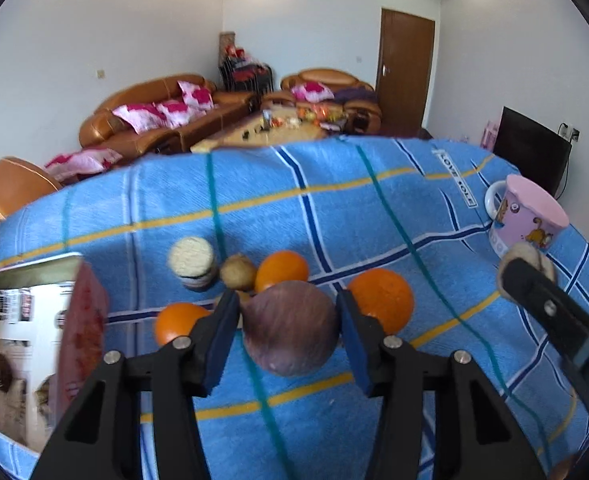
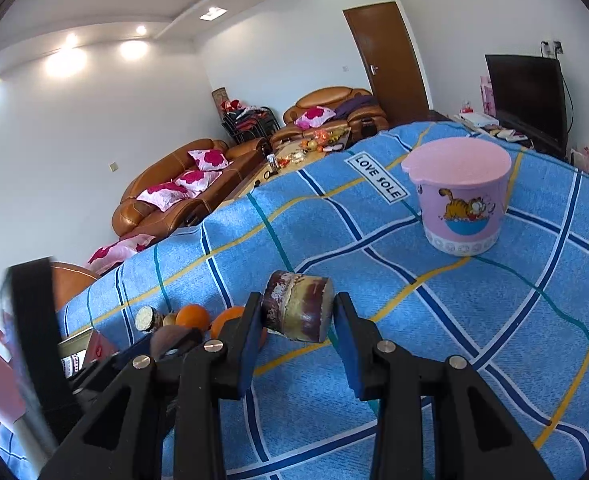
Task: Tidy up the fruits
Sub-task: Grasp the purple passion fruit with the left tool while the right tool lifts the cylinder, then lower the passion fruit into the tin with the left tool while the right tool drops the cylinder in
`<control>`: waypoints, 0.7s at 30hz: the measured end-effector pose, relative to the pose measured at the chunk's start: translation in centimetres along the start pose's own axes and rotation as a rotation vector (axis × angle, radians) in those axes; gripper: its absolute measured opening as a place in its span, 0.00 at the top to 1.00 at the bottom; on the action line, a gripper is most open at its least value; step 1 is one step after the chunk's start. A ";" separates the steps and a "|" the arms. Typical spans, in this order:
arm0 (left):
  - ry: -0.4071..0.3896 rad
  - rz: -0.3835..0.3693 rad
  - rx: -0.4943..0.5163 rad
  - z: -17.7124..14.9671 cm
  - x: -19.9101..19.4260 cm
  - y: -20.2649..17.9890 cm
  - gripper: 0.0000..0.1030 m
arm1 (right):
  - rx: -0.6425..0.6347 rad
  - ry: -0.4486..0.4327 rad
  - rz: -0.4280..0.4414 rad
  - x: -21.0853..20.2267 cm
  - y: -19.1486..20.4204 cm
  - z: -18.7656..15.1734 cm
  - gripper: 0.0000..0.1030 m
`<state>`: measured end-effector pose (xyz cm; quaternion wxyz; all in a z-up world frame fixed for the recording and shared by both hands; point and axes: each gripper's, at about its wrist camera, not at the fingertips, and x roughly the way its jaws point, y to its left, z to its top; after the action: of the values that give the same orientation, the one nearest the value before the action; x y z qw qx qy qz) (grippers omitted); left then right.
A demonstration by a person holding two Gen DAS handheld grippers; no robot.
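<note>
My left gripper [image 1: 288, 322] is shut on a round purple-brown fruit [image 1: 290, 326] just above the blue checked cloth [image 1: 374, 216]. Behind it lie three oranges [image 1: 382, 298], [image 1: 281, 270], [image 1: 178, 322], a small brown fruit [image 1: 237, 272] and a cut sugarcane piece [image 1: 193, 262]. My right gripper [image 2: 298, 320] is shut on another short sugarcane piece [image 2: 298, 306], held above the cloth; it shows at the right edge of the left wrist view [image 1: 528, 266]. The fruit pile [image 2: 192, 316] lies to its left.
A pink lidded mug [image 2: 460, 196] stands on the cloth at the right, also in the left wrist view [image 1: 528, 216]. An open printed box [image 1: 26, 340] sits at the left. Sofas [image 1: 162, 120] and a coffee table lie beyond the far edge; a TV [image 2: 528, 96] is at the right.
</note>
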<state>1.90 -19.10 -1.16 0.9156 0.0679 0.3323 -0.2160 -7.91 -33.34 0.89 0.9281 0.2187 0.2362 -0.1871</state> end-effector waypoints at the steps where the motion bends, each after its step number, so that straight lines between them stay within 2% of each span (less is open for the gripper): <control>1: -0.015 0.013 0.007 -0.3 -0.8 0.3 0.50 | -0.011 -0.005 -0.001 0.0 0.1 -0.1 0.63; 6: -0.053 0.032 0.000 -1.1 -3.8 2.5 0.50 | -0.058 -0.022 -0.004 0.0 0.9 -0.4 0.63; 13: -0.109 0.107 0.011 -2.6 -7.8 6.9 0.50 | -0.125 -0.049 -0.027 -0.1 2.0 -0.9 0.63; 21: -0.133 0.199 -0.024 -4.0 -9.3 12.6 0.50 | -0.177 -0.094 -0.058 -1.0 3.1 -1.3 0.63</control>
<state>-1.25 -3.48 1.50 0.9533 0.0750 0.2650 -0.1241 -7.79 -29.92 1.38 0.9481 0.1199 0.2142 -0.2021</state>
